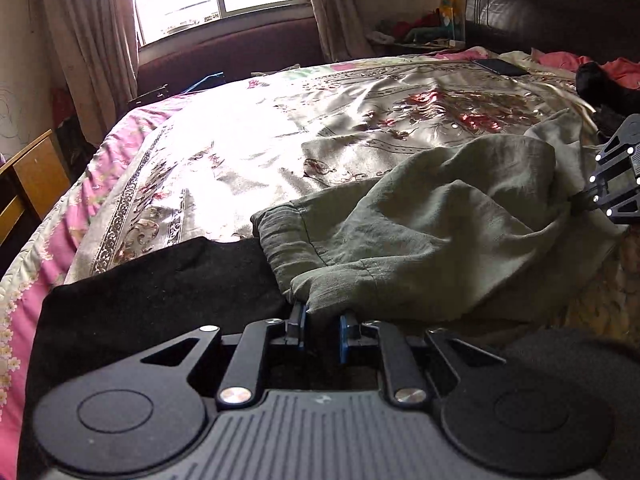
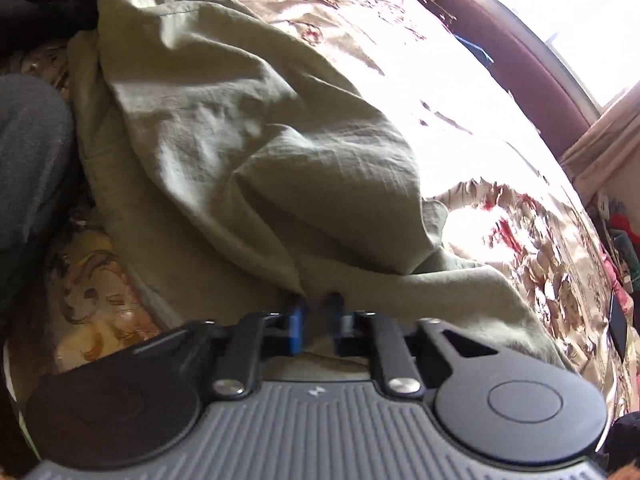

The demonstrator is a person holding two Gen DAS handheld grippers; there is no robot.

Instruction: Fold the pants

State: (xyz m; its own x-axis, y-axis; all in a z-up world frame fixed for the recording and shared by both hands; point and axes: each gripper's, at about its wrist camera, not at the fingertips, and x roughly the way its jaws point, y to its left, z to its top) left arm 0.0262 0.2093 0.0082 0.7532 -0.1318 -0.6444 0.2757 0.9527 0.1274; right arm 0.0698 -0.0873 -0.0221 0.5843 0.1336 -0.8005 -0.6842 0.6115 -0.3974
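Jaws on pants [image 1: 420, 220]; phone [image 1: 502, 67] left-view only

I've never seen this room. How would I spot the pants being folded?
Find the big bed with the shiny floral cover under the window. At its near edge lies a rumpled heap, the pants, pinched by the left gripper and right gripper. They are pale olive green; the cloth beside them is black.
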